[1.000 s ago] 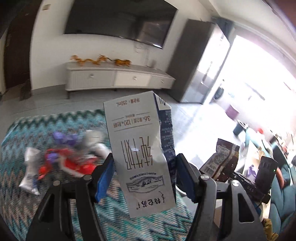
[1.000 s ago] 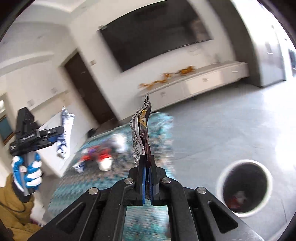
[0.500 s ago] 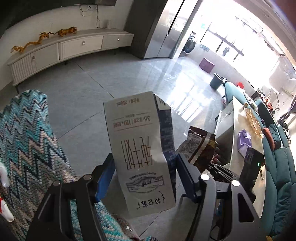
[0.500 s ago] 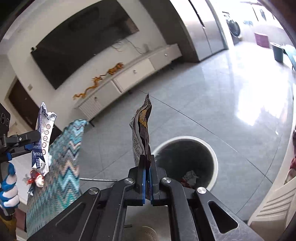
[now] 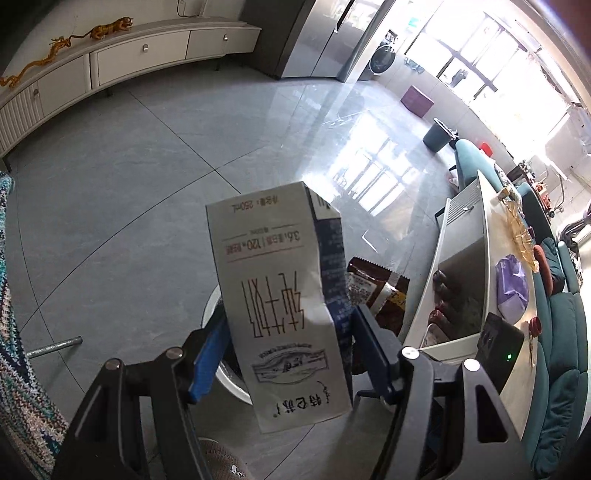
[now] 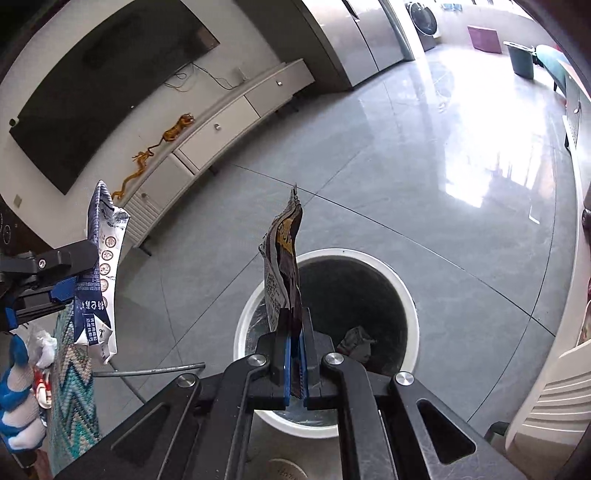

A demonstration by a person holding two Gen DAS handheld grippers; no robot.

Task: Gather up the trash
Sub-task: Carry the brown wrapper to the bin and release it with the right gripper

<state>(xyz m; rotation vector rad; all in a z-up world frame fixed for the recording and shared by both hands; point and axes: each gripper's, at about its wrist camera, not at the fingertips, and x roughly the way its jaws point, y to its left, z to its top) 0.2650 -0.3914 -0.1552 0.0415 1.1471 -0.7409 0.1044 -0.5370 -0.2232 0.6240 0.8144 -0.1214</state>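
The left tool [image 5: 288, 354] stood wide, its blue-padded fingers [image 5: 208, 354] clamped on either side of a white and dark blue paper milk carton [image 5: 280, 306], which stuck up upside down from between them, its printing inverted in the left wrist view. The right tool [image 6: 294, 354] was nearly closed, its pads pinching the lower edge of a flattened brown and white foil snack wrapper [image 6: 282, 273] that rose upright from the grip. In the right wrist view the wrapper hung directly over a round white-rimmed trash bin with a dark inside [image 6: 402, 295], which stood on the grey tiled floor [image 6: 406, 206]; a crumpled grey scrap [image 6: 356, 339] lay at the bin's bottom. The same view showed the left tool [image 6: 74, 273] off to the left with the carton, held over the edge of a teal zigzag-patterned knitted cloth [image 6: 72, 387], beside the bin rather than above it, and a hand in a blue and white glove [image 6: 16, 398] lower left. In the left wrist view the bin's rim [image 5: 212, 314] showed just behind the carton, and the brown wrapper [image 5: 373, 291] appeared to its right. Around them lay a glossy living room: a long white low cabinet [image 5: 147, 55] carrying golden dragon figurines [image 5: 107, 29], a large dark wall screen [image 6: 103, 85], a tall grey fridge [image 5: 317, 37], bright windows [image 5: 498, 66], a small teal bin [image 5: 437, 136] far off, and a teal sofa [image 5: 565, 332] at the right behind a white table [image 5: 476, 280].
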